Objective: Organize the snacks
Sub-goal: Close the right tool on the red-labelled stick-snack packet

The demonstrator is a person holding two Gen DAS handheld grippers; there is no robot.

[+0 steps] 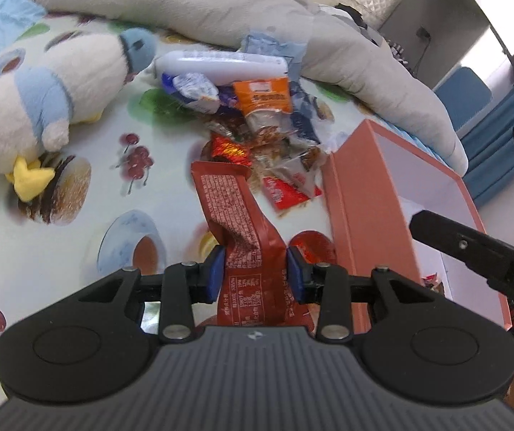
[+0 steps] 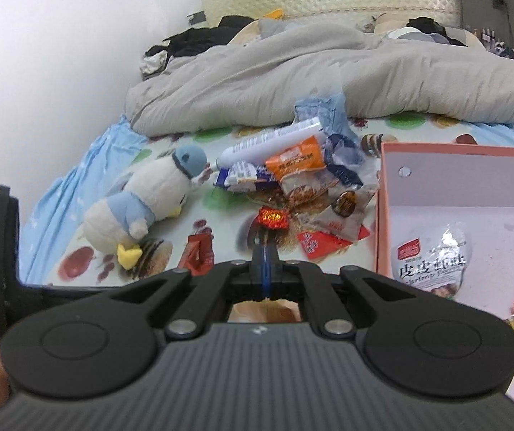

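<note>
The left hand-held gripper (image 1: 253, 269) has its blue pads pressed on both sides of a long dark-red snack packet (image 1: 237, 222), whose back panel carries white print too small to read, held up over the printed bed sheet (image 1: 77, 251) just left of the pink box (image 1: 368, 222). The right hand-held gripper (image 2: 265, 262) has its jaws fully together with nothing visible between them, pointing toward the snack pile (image 2: 303, 186). In the box lies a clear bag (image 2: 433, 255) with a red label, Chinese characters and the word "shrimp", and a plush penguin (image 2: 142, 208) lies left of the pile.
</note>
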